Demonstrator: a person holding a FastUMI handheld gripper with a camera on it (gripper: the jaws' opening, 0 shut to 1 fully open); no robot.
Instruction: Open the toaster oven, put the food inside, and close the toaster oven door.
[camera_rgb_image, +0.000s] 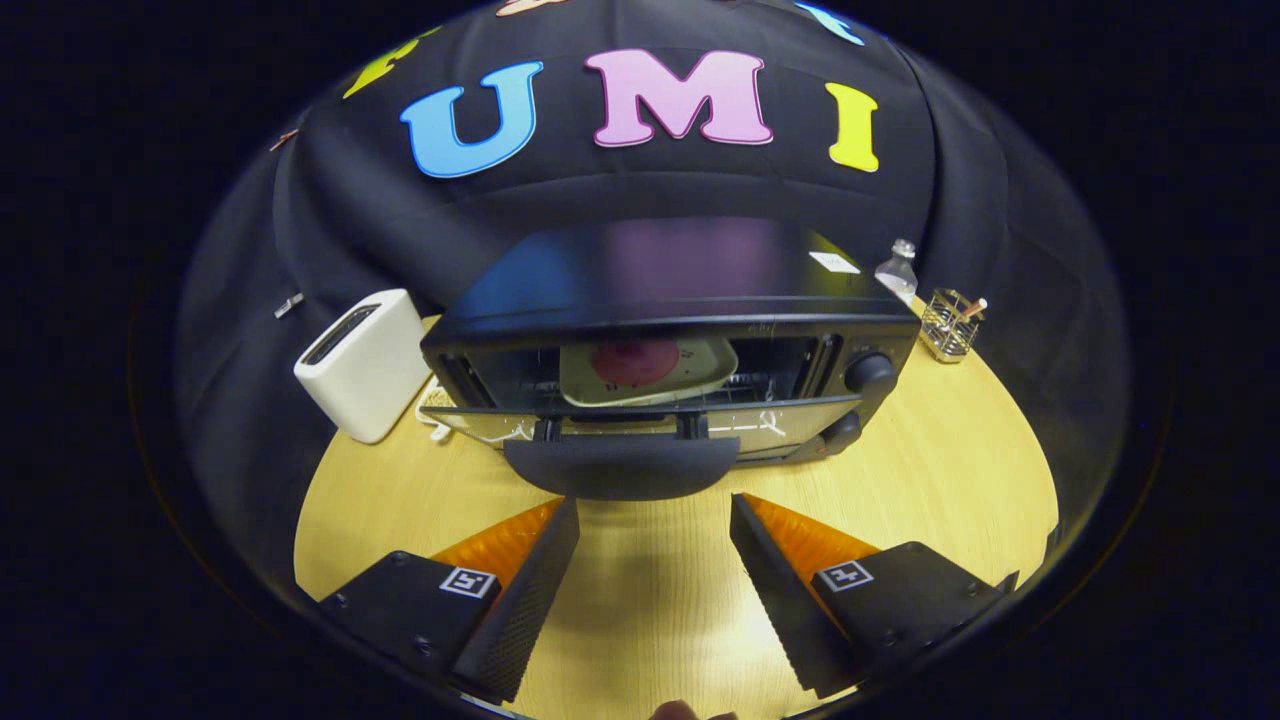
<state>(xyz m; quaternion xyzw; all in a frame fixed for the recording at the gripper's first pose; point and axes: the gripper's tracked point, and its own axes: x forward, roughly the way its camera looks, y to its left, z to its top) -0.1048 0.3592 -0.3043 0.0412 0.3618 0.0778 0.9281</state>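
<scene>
gripper view. the toaster oven (670, 330) is taken as the landmark; it stands on the wooden table (930, 480), just beyond the fingertips. its door (640, 422) is seen folded down toward the gripper, with the dark handle (620, 467) hanging at the door's front edge, just ahead of the gap between the two fingers. the gripper (655, 525) is held with its fingers spread apart and nothing is gripped between them; only bare table is seen in the gap.

the food (635, 362), a reddish round piece, is seen lying on a pale tray (650, 372) inside the oven cavity, on the rack. from this it is judged that the loading step is done and that only the closing of the door is left. the fingers are judged to be lined up on the handle so that it can be caught or pushed upward; whether the handle is already touched cannot be told.

around the oven: a white box-shaped appliance (365, 365) with a slot on top is set just beside its left side, with a white cord (437, 420) trailing at the door's left corner. a small clear bottle (897, 268) and a wire basket (950, 325) are set beside its right rear corner. two control knobs (868, 372) are seen on the oven's right front. nothing is seen lying in the door's swing path, though the cord lies close to the hinge.
</scene>
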